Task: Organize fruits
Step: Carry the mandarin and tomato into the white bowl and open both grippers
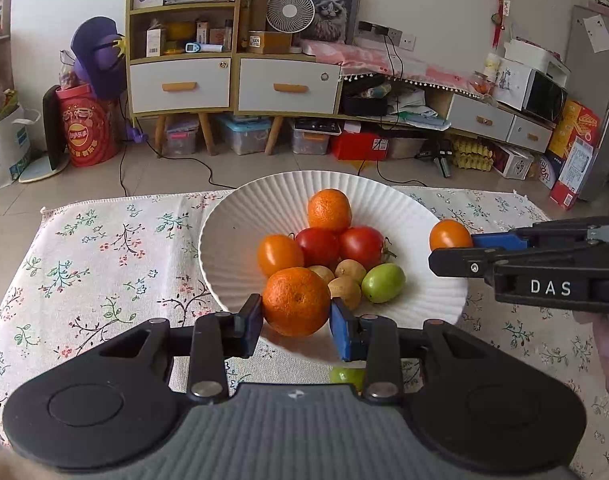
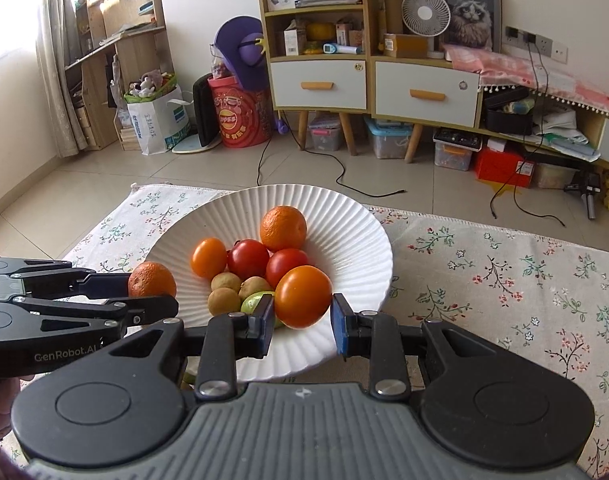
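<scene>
While both pairs hover over the near rim of the white bowl [image 1: 232, 216], the left tongs [image 1: 296, 320] clamp a mandarin [image 1: 296, 302] and the right tongs [image 2: 303, 316] an orange tomato [image 2: 303, 296]; dropped carelessly, either could roll off the piled fruit onto the tabletop [image 1: 104, 248].

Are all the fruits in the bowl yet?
Almost. The white bowl already holds several fruits. The left gripper is carrying a mandarin and the right gripper an orange tomato, both over the bowl. A green fruit waits on the tablecloth.
</scene>
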Demonstrator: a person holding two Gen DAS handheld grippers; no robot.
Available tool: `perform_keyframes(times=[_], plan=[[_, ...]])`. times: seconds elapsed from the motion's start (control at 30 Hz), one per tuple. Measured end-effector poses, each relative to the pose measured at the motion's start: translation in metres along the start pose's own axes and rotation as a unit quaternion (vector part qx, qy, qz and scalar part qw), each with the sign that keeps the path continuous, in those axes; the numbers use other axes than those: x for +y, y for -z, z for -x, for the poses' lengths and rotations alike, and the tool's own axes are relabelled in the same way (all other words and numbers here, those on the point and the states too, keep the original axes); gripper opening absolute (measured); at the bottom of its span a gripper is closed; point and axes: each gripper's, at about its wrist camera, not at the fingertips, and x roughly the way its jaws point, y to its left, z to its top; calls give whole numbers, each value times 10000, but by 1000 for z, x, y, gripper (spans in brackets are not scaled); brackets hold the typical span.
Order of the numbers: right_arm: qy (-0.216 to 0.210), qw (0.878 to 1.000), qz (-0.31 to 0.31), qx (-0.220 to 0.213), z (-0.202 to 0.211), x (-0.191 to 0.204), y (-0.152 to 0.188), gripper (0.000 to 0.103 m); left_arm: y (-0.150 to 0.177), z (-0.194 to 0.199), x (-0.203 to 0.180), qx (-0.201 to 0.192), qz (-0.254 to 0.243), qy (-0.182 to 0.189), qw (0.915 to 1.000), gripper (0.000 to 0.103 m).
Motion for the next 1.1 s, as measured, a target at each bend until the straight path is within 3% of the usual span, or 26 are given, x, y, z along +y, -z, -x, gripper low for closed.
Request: perform_keyframes(times=[0.7, 0.87, 1.1], plan=[[-69, 9996, 248, 79, -8, -5, -1, 28, 1, -10, -9, -104, -153, 50, 9998, 30], [-85, 9997, 238, 20, -3, -4, -3, 31, 1, -6, -10, -190, -180, 9, 9997, 42], [-1, 9999, 163, -28, 7, -4, -3, 46, -1, 4, -16, -249, -246, -74, 9994, 61]])
